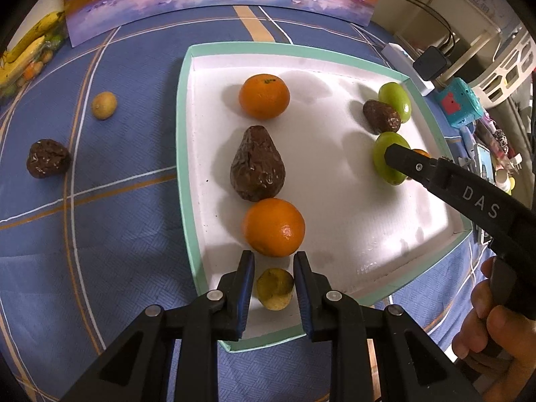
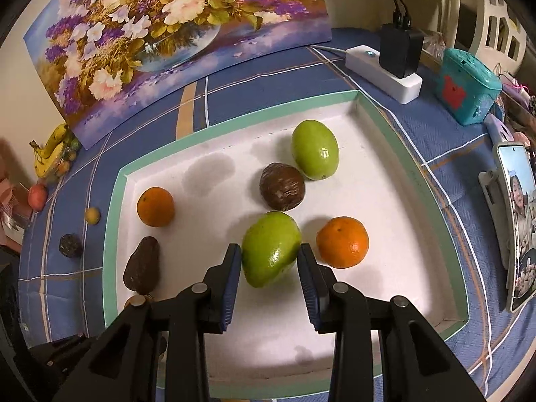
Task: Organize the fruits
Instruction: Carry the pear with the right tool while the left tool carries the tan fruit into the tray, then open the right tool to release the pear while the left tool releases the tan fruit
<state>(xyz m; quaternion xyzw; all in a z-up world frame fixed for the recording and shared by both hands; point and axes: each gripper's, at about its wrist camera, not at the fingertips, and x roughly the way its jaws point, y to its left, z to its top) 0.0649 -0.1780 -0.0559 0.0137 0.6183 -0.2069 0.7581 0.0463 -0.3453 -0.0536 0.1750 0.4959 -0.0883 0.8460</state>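
A white tray with a teal rim (image 1: 182, 127) (image 2: 112, 207) holds two oranges (image 1: 264, 96) (image 1: 274, 227) and a dark avocado (image 1: 257, 164) in a row. My left gripper (image 1: 274, 258) is shut on a small yellow-green fruit (image 1: 274, 288) just inside the tray's near edge. My right gripper (image 2: 269, 249) is shut on a green mango (image 2: 270, 254) near the tray's right side, beside a third orange (image 2: 342, 242). Behind them lie a brown wrinkled fruit (image 2: 282, 186) and another green mango (image 2: 315, 149).
On the blue cloth left of the tray lie a small yellow fruit (image 1: 104, 105) and a dark wrinkled fruit (image 1: 48, 158). Bananas (image 1: 30, 50) sit at the far left. A flower painting (image 2: 174, 33) stands behind; a power strip (image 2: 385, 70), teal box (image 2: 465, 87) and phone (image 2: 519, 221) stand at the right.
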